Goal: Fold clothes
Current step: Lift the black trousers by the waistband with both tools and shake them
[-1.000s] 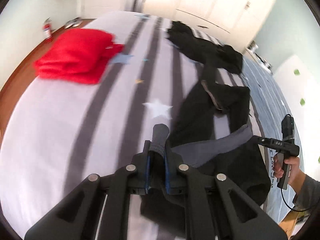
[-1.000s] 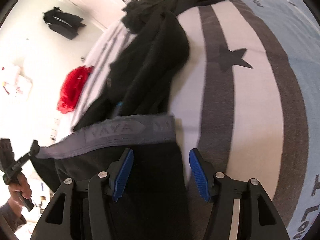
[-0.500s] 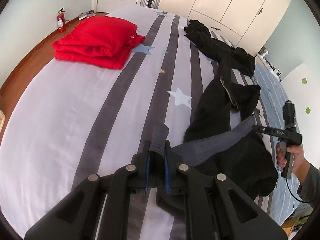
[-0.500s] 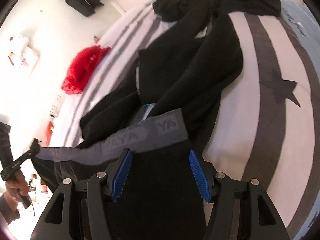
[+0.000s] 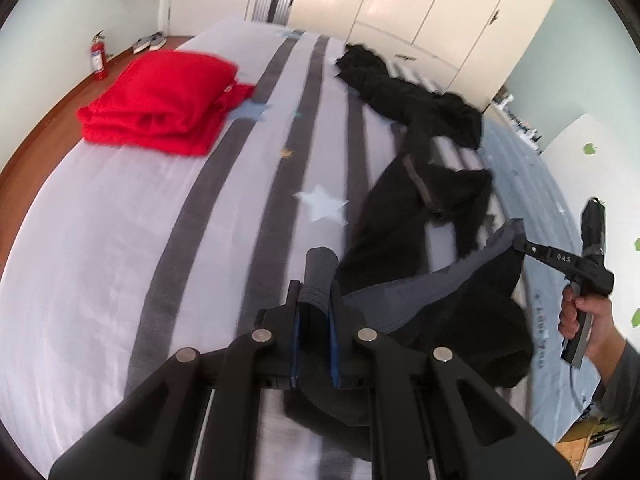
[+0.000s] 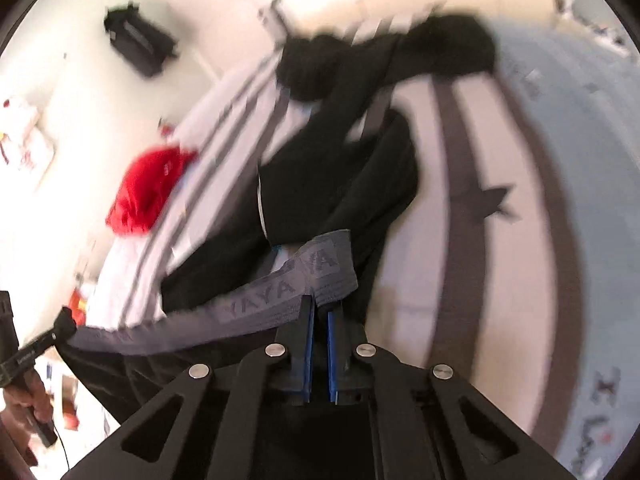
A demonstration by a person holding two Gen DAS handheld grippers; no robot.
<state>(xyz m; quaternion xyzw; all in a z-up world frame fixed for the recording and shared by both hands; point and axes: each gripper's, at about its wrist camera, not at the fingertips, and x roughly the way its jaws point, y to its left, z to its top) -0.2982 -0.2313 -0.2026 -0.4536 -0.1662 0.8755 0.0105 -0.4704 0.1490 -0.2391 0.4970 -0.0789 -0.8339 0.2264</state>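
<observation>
Black trousers [image 5: 400, 220] with a grey lettered waistband [image 5: 400, 292] lie across the striped bed [image 5: 120, 240]. My left gripper [image 5: 314, 300] is shut on one end of the waistband, and a roll of grey band sticks up between its blue pads. My right gripper [image 6: 318, 312] is shut on the other end of the waistband [image 6: 260, 304], which is lifted off the bed and stretched between the two. In the left wrist view the right gripper [image 5: 520, 240] is at the right, held by a hand [image 5: 580, 316]. The trouser legs [image 6: 320, 184] trail away over the bed.
A folded red garment [image 5: 160, 104] lies at the bed's far left. A heap of black clothing [image 5: 400, 92] lies at the far end. A fire extinguisher [image 5: 98, 58] stands on the wooden floor at the left, with white wardrobe doors [image 5: 420, 8] behind.
My right gripper's jaws have gone from wide open to shut on the waistband and have risen with it. The band now lifts and stretches between both grippers. The left gripper keeps its grip.
</observation>
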